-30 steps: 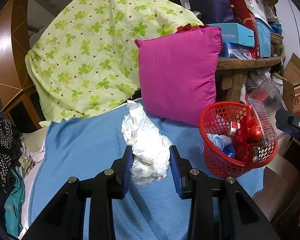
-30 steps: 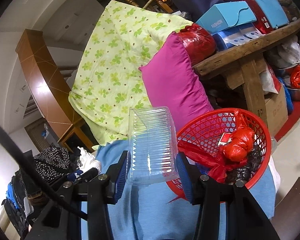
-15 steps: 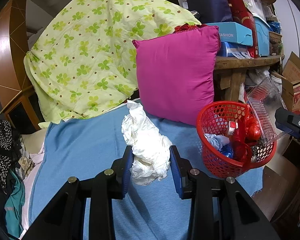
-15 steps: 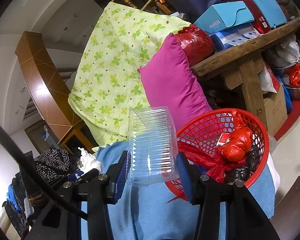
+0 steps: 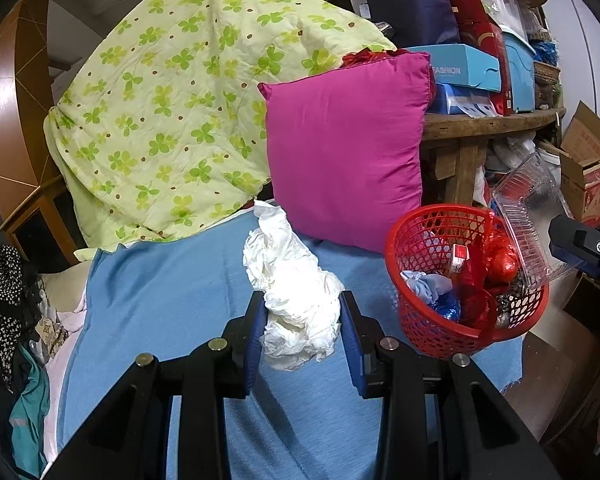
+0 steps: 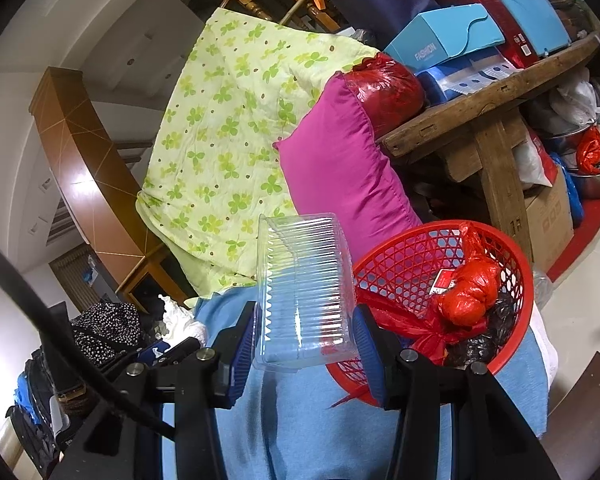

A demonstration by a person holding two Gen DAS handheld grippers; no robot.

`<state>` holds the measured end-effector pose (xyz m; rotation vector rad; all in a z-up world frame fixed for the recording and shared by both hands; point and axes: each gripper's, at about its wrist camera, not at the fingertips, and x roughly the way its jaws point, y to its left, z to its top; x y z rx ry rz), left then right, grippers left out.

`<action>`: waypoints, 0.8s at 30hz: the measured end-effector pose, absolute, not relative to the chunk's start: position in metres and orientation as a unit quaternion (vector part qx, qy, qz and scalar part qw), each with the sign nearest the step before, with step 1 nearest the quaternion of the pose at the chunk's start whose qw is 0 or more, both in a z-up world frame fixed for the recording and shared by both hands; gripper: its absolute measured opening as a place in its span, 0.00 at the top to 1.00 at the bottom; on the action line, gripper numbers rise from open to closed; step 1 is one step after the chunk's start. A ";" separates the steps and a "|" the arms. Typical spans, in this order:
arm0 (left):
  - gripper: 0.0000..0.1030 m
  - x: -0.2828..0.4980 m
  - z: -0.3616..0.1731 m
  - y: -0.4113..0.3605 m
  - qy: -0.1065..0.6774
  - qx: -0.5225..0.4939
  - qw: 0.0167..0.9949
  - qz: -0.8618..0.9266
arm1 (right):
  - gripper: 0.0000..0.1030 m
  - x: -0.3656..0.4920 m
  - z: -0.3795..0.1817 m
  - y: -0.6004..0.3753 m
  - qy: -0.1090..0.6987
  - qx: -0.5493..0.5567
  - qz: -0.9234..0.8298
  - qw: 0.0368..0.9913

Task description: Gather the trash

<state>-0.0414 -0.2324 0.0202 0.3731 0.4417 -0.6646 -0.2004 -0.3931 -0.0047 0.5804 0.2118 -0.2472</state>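
Note:
My left gripper [image 5: 302, 334] is shut on a crumpled white paper wad [image 5: 294, 292] and holds it above the blue sheet [image 5: 160, 292], left of the red mesh basket [image 5: 440, 332]. My right gripper [image 6: 306, 338] is shut on a clear ribbed plastic container [image 6: 304, 288], held just left of the basket [image 6: 404, 276]. The container also shows in the left wrist view [image 5: 528, 224], tilted over the basket's right rim. The basket holds red plastic bags [image 6: 464, 296], a blue wrapper and other trash. The paper wad shows in the right wrist view [image 6: 180, 322].
A magenta pillow [image 5: 344, 148] leans behind the basket, with a green clover quilt [image 5: 180, 100] to its left. A wooden bench [image 6: 480, 92] stacked with boxes stands at the right. Clothes [image 5: 4, 292] pile up left of the bed. Cardboard boxes [image 5: 588, 176] sit far right.
The left gripper with the paper wad has drawn slightly back from the pillow and basket. The right gripper with the container has hardly moved.

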 end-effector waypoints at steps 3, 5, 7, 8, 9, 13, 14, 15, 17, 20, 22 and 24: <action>0.63 -0.042 0.020 -0.234 0.215 0.181 0.904 -0.324 | 0.51 -0.201 -0.005 -0.393 0.103 0.286 -0.121 0.945; 0.63 -0.042 0.020 -0.235 0.215 0.182 0.903 -0.324 | 0.51 -0.203 -0.005 -0.393 0.103 0.288 -0.123 0.944; 0.63 -0.042 0.020 -0.236 0.215 0.183 0.902 -0.325 | 0.51 -0.203 -0.005 -0.392 0.103 0.289 -0.122 0.944; 0.63 -0.042 0.021 -0.237 0.216 0.183 0.902 -0.326 | 0.51 -0.203 -0.005 -0.392 0.104 0.288 -0.123 0.944; 0.63 -0.042 0.021 -0.238 0.216 0.184 0.902 -0.327 | 0.51 -0.204 -0.006 -0.392 0.104 0.288 -0.124 0.944; 0.63 -0.044 0.021 -0.241 0.214 0.187 0.901 -0.329 | 0.51 -0.207 -0.006 -0.390 0.104 0.292 -0.126 0.942; 0.63 -0.044 0.021 -0.242 0.215 0.187 0.900 -0.330 | 0.51 -0.208 -0.006 -0.389 0.104 0.293 -0.128 0.942; 0.63 -0.044 0.021 -0.242 0.215 0.188 0.900 -0.330 | 0.51 -0.208 -0.007 -0.389 0.104 0.293 -0.128 0.942; 0.63 -0.045 0.021 -0.244 0.214 0.190 0.899 -0.331 | 0.51 -0.210 -0.006 -0.387 0.104 0.296 -0.130 0.941; 0.63 -0.045 0.021 -0.246 0.214 0.191 0.898 -0.334 | 0.51 -0.212 -0.006 -0.387 0.103 0.297 -0.133 0.940; 0.63 -0.047 0.021 -0.249 0.212 0.193 0.897 -0.335 | 0.51 -0.213 -0.006 -0.387 0.103 0.298 -0.134 0.939; 0.63 -0.047 0.021 -0.250 0.213 0.194 0.896 -0.337 | 0.51 -0.215 -0.006 -0.387 0.102 0.299 -0.136 0.939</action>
